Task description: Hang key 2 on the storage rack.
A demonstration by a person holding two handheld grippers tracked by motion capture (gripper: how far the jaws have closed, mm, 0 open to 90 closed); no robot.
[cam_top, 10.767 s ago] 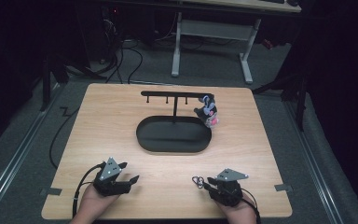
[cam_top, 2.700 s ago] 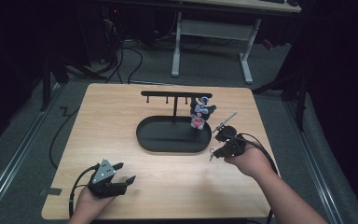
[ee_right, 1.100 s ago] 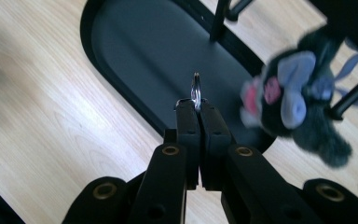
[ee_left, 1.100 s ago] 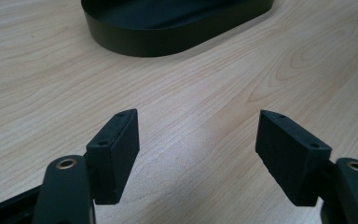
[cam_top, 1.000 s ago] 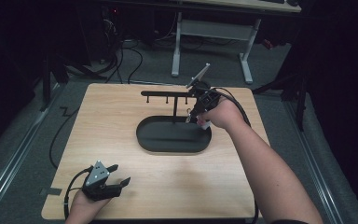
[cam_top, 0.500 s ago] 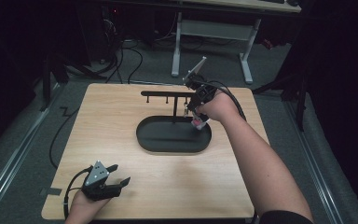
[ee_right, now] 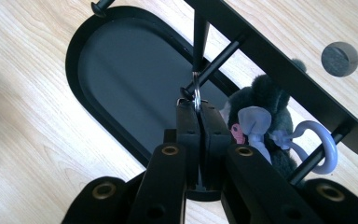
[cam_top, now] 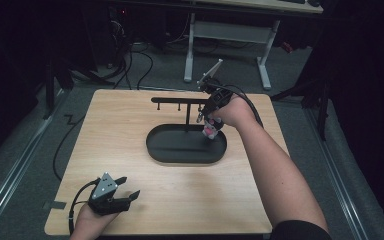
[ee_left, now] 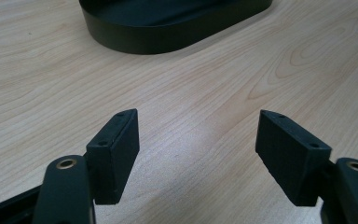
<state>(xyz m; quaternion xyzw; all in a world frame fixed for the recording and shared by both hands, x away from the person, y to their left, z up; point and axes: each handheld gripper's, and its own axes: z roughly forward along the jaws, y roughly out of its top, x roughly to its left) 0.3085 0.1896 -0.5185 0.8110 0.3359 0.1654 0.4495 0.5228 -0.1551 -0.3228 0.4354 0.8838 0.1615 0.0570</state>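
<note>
I read this step as hanging a small metal key ring (ee_right: 196, 97) on a peg (ee_right: 210, 66) of the black hanger stand (cam_top: 188, 100), which rises from the oval tray (cam_top: 160, 145) at the centre of the high view. My right tongs (ee_right: 198, 108) sit at the middle of the right gripper view, jaws pressed together on the ring's lower edge, the ring standing up between the tips with its top right at the peg's knobbed end. I cannot tell whether the ring is already over the peg or only touching it. Just right of the tongs hangs a dark plush toy (ee_right: 263, 100) with a pale lilac loop (ee_right: 320, 149) hooked on a neighbouring peg.

The next move, as I judge it, calls for sliding the ring fully along the peg before letting the jaws part, without nudging the plush toy.

My left tongs (ee_left: 198, 142) rest low over the worktop (ee_left: 205, 93) near the lower left of the high view, jaws spread wide with nothing between them, the tray's rim ahead at the top of that frame.
</note>
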